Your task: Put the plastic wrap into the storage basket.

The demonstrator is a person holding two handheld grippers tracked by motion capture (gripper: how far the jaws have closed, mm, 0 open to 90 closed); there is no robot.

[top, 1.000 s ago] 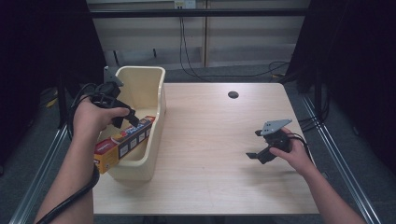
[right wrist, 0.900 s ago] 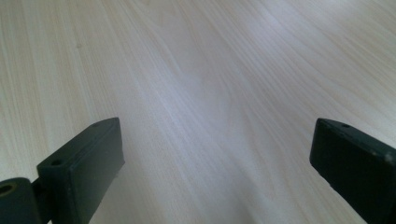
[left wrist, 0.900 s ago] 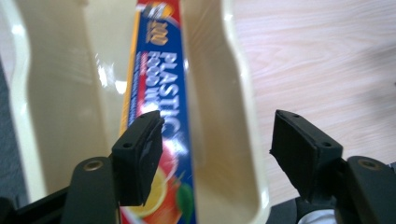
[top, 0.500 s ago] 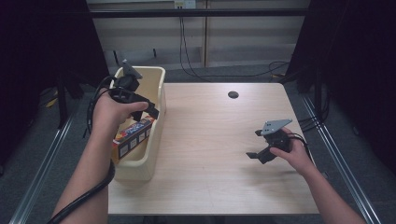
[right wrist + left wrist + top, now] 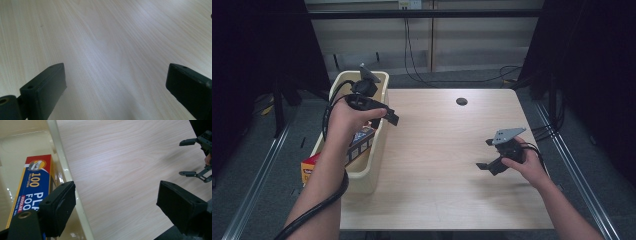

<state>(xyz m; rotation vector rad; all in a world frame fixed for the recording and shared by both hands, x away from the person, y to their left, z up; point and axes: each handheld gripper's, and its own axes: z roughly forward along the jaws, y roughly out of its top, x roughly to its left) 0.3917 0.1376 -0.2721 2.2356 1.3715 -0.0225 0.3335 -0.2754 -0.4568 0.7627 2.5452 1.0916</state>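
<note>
The left gripper (image 5: 384,114) hangs over the right rim of the bin (image 5: 374,155), at the left side of the table (image 5: 437,165). Its jaws have just been opening and now they stand apart with nothing between them. In the left gripper view one jaw is above the inside of the bin and the other is above the bare wood, so the bin wall (image 5: 65,170) passes under the gap.

The box (image 5: 357,145) lies inside the bin, tilted, with its near end sticking out over the near left rim. The left gripper is not touching it; the box is below and a little to the left of the jaws. In the left gripper view its top (image 5: 33,185) is blue and red with white letters and an orange edge, and it rests against the inner side of the bin wall.

The right gripper (image 5: 487,154) is held low over the right part of the table, well apart from the bin. Its jaws are wide apart and hold nothing; in the right gripper view there is plain wood (image 5: 112,50) between them. A small dark hole (image 5: 461,101) is in the far part of the table.
</note>
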